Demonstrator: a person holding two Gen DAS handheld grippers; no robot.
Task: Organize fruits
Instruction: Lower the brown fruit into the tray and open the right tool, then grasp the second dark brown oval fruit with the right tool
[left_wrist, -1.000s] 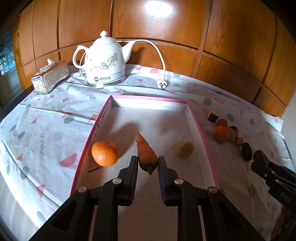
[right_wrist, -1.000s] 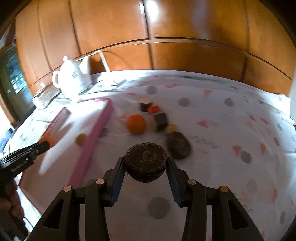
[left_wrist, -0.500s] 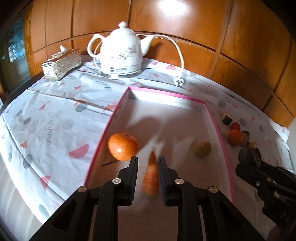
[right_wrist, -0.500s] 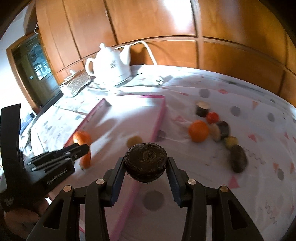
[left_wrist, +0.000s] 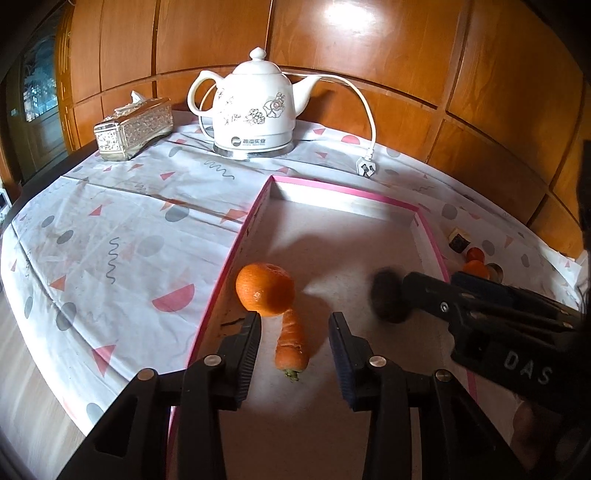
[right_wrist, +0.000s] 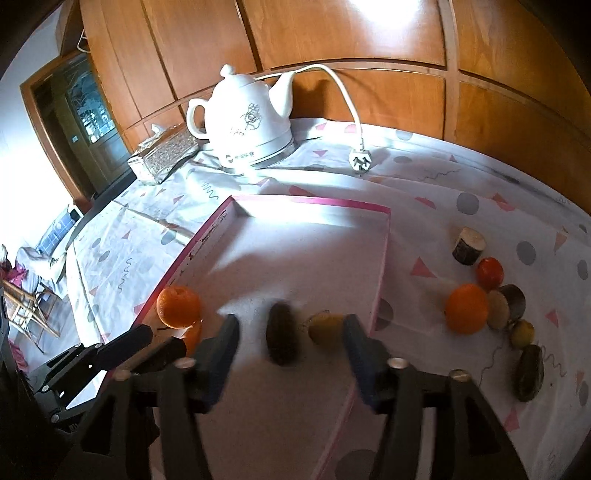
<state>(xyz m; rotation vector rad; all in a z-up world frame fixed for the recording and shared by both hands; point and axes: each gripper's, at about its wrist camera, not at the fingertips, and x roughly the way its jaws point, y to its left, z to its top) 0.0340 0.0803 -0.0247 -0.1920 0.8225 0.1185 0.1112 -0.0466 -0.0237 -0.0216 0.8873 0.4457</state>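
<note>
Your left gripper (left_wrist: 294, 328) has just been opening; the carrot (left_wrist: 291, 345) lies loose between its jaws, long axis pointing away, tip touching the orange (left_wrist: 265, 289). Your right gripper (right_wrist: 290, 334), also just opening, stands wide around the blurred dark fruit (right_wrist: 281, 338) in the pink-rimmed tray (right_wrist: 314, 201).

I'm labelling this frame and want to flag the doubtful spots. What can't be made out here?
- Dark round fruit: motion-blurred in both wrist views, so its kind is unclear.
- Carrot: in the right wrist view mostly hidden behind the left claw.
- Loose fruits outside the pink tray: in the left wrist view, small and partly covered by the right claw.
</note>
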